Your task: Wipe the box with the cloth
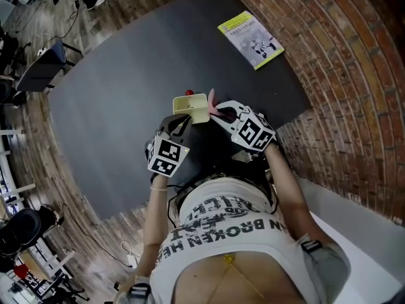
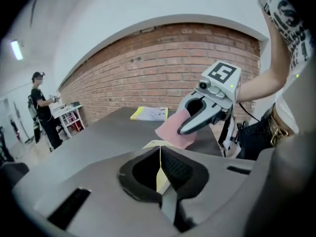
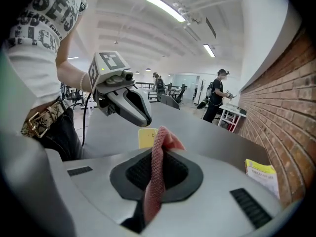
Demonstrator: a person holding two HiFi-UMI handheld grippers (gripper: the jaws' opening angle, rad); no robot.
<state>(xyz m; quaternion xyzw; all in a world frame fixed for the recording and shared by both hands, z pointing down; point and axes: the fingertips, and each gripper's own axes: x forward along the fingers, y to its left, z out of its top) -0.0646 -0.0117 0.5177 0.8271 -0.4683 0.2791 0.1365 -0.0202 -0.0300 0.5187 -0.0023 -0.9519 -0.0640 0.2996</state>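
Note:
A small pale yellow box (image 1: 193, 108) hangs above the dark table, near the person's body. My left gripper (image 2: 160, 154) is shut on a thin edge of the box (image 2: 161, 176). My right gripper (image 3: 157, 149) is shut on a pink cloth (image 3: 154, 181), which stands up in a fold between its jaws. In the head view the cloth (image 1: 215, 109) sits just right of the box, with the right gripper (image 1: 223, 114) behind it and the left gripper (image 1: 181, 123) below the box. Whether cloth and box touch I cannot tell. A small red thing (image 1: 188, 93) shows at the box's far edge.
A yellow-green booklet (image 1: 251, 39) lies on the dark table (image 1: 126, 94) at its far right, near the brick wall (image 1: 342, 56). A person (image 2: 42, 112) stands by a white shelf far off. Chairs and cables lie on the wood floor at left.

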